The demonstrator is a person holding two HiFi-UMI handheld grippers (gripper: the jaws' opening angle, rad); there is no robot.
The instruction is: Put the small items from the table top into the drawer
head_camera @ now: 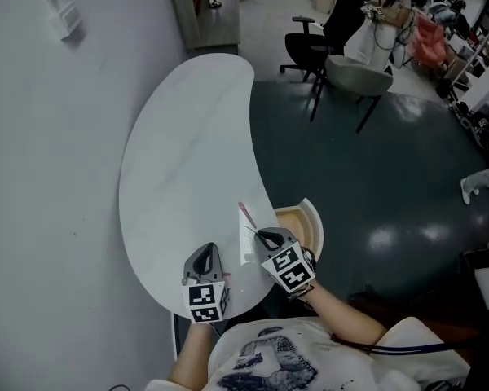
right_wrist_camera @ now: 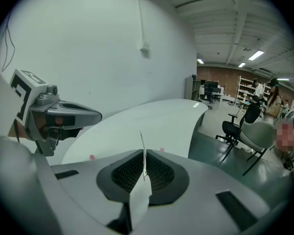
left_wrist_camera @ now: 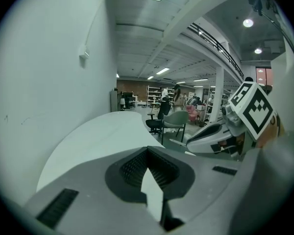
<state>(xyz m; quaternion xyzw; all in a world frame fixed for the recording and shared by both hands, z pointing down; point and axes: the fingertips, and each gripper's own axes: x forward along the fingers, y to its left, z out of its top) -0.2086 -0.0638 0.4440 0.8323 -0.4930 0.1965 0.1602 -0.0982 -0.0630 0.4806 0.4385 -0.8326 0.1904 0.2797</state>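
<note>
My right gripper point(head_camera: 266, 236) point(right_wrist_camera: 143, 156) hangs over the near right edge of the white table point(head_camera: 187, 153), beside the open drawer point(head_camera: 313, 218), whose inside is wood-coloured. Its jaws are shut on a thin pinkish stick point(head_camera: 246, 213) point(right_wrist_camera: 141, 143) that pokes out past the tips. My left gripper point(head_camera: 205, 256) point(left_wrist_camera: 147, 152) hovers just to the left over the table's near end, jaws together and nothing between them. Each gripper shows in the other's view: the right gripper point(left_wrist_camera: 219, 134) and the left gripper point(right_wrist_camera: 63, 115). A small white sheet point(head_camera: 248, 249) lies at the table's edge by the right gripper.
Two tiny pink specks point(right_wrist_camera: 91, 156) point(right_wrist_camera: 161, 150) sit on the table top ahead of the right gripper. A white wall point(head_camera: 49, 177) borders the table on the left. Office chairs point(head_camera: 354, 72) stand on the dark floor beyond.
</note>
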